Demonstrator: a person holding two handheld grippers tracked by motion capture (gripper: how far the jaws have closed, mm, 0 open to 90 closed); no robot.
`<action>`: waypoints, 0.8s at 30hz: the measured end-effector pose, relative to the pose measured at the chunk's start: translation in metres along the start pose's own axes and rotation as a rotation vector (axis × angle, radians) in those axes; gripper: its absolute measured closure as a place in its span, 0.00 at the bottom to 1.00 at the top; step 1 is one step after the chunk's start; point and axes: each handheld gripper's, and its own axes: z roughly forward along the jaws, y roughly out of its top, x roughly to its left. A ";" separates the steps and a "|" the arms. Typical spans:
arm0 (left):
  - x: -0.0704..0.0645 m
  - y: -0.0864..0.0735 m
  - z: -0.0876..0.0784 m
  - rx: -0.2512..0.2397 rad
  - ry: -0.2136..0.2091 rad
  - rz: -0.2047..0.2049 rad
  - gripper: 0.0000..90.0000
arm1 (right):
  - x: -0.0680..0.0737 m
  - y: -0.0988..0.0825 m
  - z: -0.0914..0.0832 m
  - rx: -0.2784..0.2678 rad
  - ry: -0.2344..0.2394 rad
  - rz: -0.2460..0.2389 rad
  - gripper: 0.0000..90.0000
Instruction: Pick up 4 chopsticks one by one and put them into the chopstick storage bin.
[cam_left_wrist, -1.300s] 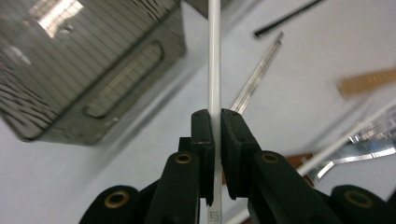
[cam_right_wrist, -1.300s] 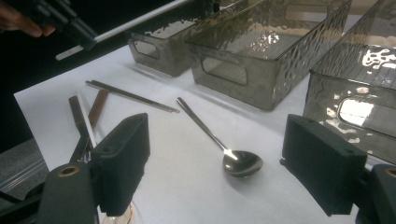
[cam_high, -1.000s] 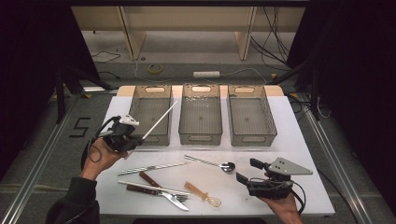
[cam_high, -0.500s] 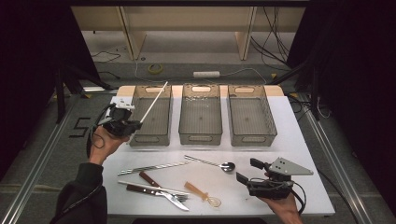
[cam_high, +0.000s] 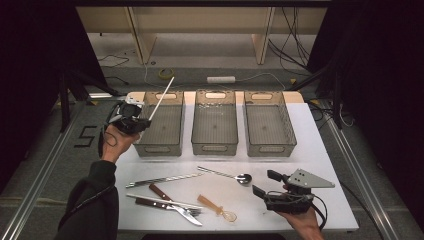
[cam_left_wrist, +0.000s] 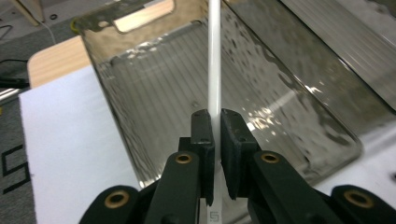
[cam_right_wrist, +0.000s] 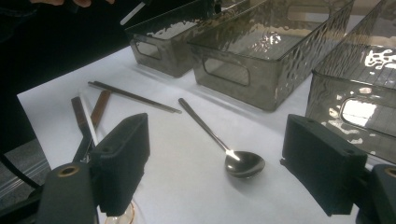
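Left claw (cam_left_wrist: 212, 140) clamps a white stick (cam_left_wrist: 214, 60), tip cropped; right claw (cam_right_wrist: 224, 158) gapes.

Thin white chopstick (cam_high: 161, 98) — clamped, tilted above the leftmost bin (cam_high: 160, 145).

At the top of the frame we see a pale wooden frame (cam_high: 200, 22) over a grey floor (cam_high: 45, 165) strewn with cables (cam_high: 295, 37). Black curtains (cam_high: 385, 75) darken both sides, and metal rails (cam_high: 357, 170) flank the white worktop (cam_high: 330, 165).
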 end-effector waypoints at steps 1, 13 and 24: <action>0.002 0.001 0.001 0.005 0.004 -0.001 0.93 | 0.000 0.000 0.000 0.000 0.000 0.002 0.27; 0.011 -0.002 0.024 0.036 0.036 -0.039 0.93 | -0.002 0.000 -0.001 -0.005 -0.003 0.007 0.27; 0.013 -0.010 0.040 0.083 0.048 -0.060 0.93 | 0.000 0.000 0.000 0.003 0.005 0.004 0.27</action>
